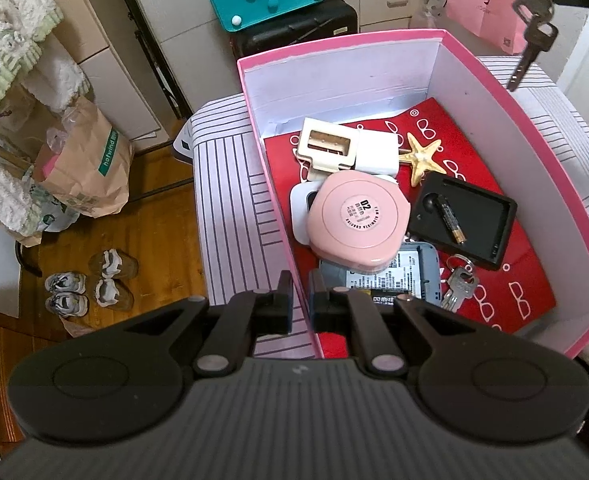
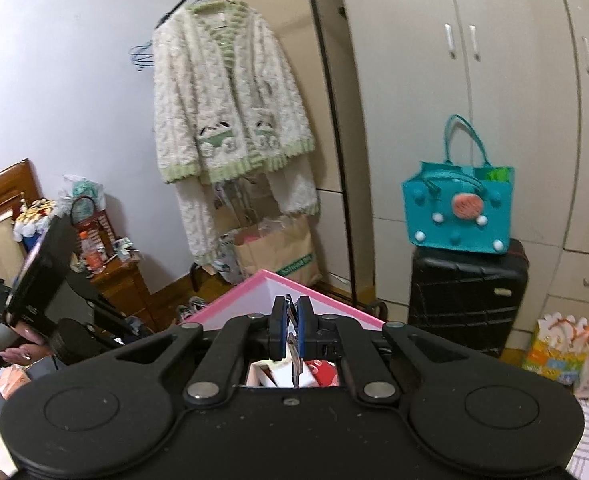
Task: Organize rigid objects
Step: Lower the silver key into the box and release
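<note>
Bunch of keys (image 1: 532,20) dangling pinched in the right gripper (image 2: 293,326) above the pink box's (image 1: 534,92) far corner, left gripper (image 1: 300,300) clamped on the box's near wall, pink compact (image 1: 358,220) marked "D2", paper bag (image 1: 94,176) reading "hotwind"

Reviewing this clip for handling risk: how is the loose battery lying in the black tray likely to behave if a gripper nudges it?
The battery is a small smooth cylinder, so it would probably roll rather than slide. It lies inside the black tray, whose raised rim should likely stop it. Its slim, glossy body looks hard to pinch; it may slip from the pads.
</note>
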`<state>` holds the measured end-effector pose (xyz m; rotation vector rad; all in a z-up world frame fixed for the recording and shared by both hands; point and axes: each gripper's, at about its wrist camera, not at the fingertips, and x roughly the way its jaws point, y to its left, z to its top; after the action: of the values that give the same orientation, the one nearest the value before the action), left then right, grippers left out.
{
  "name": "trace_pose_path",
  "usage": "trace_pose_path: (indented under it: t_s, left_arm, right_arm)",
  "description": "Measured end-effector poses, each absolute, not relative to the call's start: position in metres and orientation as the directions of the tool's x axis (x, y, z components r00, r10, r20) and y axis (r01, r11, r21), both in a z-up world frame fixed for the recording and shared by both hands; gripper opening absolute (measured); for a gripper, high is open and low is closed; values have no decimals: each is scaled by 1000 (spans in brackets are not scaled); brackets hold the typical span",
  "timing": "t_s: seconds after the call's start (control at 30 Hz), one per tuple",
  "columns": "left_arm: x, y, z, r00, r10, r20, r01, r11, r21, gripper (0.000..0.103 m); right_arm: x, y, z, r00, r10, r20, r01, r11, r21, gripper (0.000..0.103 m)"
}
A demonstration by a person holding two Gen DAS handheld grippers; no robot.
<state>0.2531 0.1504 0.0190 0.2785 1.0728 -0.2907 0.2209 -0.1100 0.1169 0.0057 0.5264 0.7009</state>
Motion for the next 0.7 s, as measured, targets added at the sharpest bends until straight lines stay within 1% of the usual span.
trace_pose_path:
  t_s: [0.47, 0.7]
  left_arm:
    - [265, 150, 17, 438, -96, -894, 346, 936, 69, 7]
    - [266, 145, 14, 462, -69, -884, 334, 937, 102, 7]
  right_arm:
    - [236, -49, 66, 461, 678, -572, -690, 679, 249, 7]
    - [249, -19, 48, 387, 698, -602, -716, 639, 281, 6]
